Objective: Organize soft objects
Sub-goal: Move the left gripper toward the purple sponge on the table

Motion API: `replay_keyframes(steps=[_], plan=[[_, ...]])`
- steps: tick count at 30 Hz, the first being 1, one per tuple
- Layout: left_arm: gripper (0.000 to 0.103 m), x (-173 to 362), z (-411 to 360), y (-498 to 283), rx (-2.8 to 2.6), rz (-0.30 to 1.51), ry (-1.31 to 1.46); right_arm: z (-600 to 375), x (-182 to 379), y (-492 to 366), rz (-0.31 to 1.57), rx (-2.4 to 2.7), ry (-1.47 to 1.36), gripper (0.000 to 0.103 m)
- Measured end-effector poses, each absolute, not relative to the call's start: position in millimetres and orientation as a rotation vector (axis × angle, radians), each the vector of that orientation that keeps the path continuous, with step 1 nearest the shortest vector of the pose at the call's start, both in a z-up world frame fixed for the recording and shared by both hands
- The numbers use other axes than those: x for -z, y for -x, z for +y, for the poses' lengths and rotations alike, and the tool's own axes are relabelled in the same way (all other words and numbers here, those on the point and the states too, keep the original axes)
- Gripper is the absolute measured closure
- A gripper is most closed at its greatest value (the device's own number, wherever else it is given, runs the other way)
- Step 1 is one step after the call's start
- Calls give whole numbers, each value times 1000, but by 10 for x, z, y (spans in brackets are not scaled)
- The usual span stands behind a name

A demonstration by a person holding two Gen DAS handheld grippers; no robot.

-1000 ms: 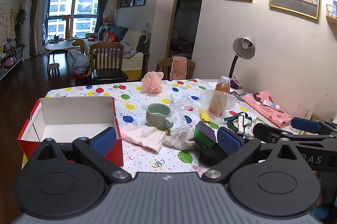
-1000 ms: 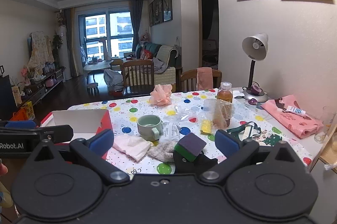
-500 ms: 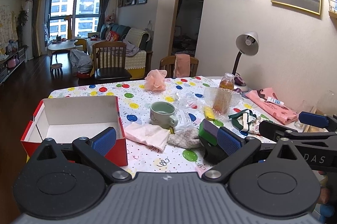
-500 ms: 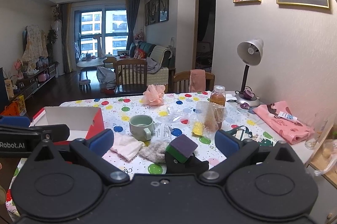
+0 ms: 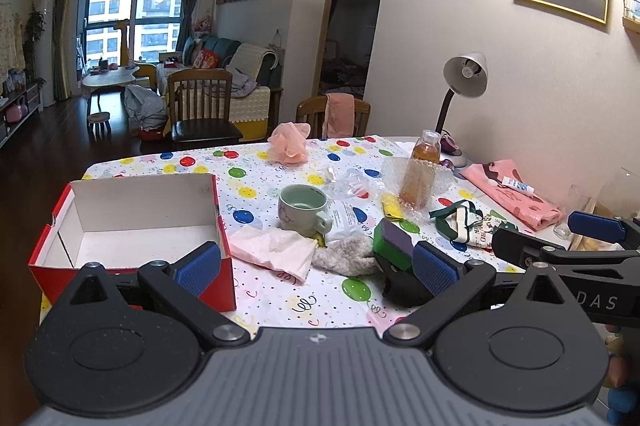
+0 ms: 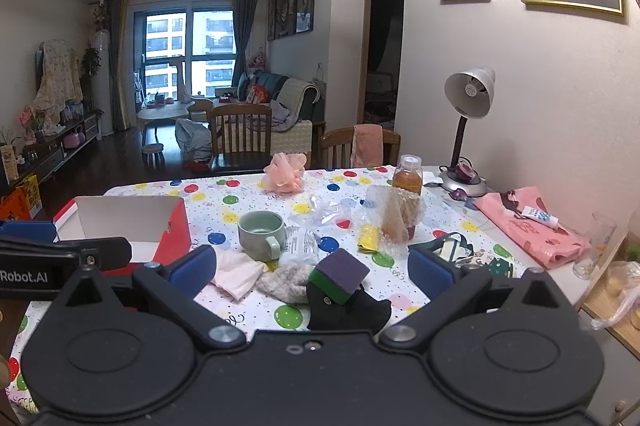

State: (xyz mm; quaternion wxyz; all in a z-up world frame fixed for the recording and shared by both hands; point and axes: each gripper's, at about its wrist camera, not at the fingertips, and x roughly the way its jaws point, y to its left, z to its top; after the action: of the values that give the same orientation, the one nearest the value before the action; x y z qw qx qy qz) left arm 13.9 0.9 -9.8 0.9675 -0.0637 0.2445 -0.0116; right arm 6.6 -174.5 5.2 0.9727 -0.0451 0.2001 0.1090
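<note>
I have not started yet: my left gripper [image 5: 316, 263] and right gripper [image 6: 311, 266] are both spread wide and holding nothing, the red box [image 5: 132, 226] at 10 o'clock is empty, and the pink cloth [image 5: 274, 250], gray sock [image 5: 344, 258] and sponge [image 6: 340, 276] lie at 12 o'clock.

One mug [image 5: 302, 209], one red box [image 5: 132, 226], one bottle [image 5: 424, 167], one lamp [image 5: 464, 81].
</note>
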Motion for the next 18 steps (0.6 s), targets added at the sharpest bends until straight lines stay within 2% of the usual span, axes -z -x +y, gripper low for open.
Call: replay_keyframes(steps=[18], plan=[[0, 148, -81, -339, 54, 520, 145, -1862, -25, -232, 431, -191, 107, 1]])
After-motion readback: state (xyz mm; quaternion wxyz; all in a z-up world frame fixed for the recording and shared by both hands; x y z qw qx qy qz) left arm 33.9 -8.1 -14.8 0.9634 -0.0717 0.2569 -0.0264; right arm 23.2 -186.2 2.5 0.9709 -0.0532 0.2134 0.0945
